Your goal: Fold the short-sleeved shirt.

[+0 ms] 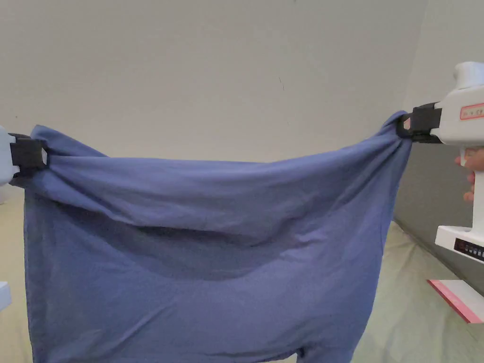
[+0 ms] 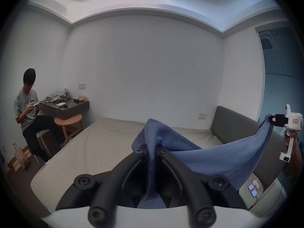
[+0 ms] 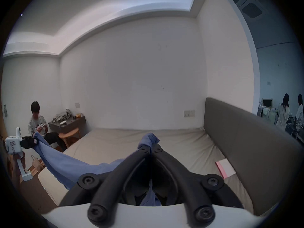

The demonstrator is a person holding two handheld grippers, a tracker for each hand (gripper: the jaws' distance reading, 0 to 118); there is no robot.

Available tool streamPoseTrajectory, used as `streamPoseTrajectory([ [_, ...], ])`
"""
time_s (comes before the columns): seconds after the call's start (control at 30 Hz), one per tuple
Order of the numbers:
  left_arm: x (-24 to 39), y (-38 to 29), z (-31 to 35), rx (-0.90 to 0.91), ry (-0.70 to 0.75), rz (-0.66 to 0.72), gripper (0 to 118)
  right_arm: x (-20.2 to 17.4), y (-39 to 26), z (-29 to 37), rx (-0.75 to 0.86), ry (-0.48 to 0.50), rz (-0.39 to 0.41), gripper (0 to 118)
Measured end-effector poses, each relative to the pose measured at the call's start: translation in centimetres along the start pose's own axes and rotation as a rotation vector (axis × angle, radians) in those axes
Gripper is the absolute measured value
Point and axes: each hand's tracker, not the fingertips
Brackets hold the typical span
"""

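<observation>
Soft blue shirt (image 1: 212, 246), creased, between clamped tools.

The blue shirt (image 1: 203, 264) hangs spread wide in the air above the bed (image 1: 416, 302), lifted by its two upper corners. Its top edge sags in the middle, and soft folds cross the cloth.

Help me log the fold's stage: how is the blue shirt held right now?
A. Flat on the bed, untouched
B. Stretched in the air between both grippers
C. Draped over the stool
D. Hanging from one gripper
B: the left gripper and right gripper each clamp an upper corner of the blue shirt, which hangs spread between them above the bed.
</observation>
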Motion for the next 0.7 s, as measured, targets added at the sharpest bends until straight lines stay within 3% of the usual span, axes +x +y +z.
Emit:
streamPoseTrajectory([
  [0.1, -0.6, 2.1, -1.3, 0.009, -0.001, 0.012, 8, -0.5, 2.9, -0.3, 0.039, -0.016, 0.045, 2],
  [0.33, -1.4, 5.4, -4.0, 0.057, -0.028, 0.064, 8, -0.3, 6.2, -2.3, 0.070, -0.022, 0.014, 2],
  [0.53, -0.6, 7.9, -7.7, 0.075, -0.039, -0.005, 8, -0.7, 8.2, -5.3, 0.082, -0.084, 0.112, 2],
  [0.7, -0.2, 9.4, -11.7, 0.107, -0.042, 0.023, 8, -0.2, 9.1, -8.5, 0.091, -0.121, 0.135, 2],
])
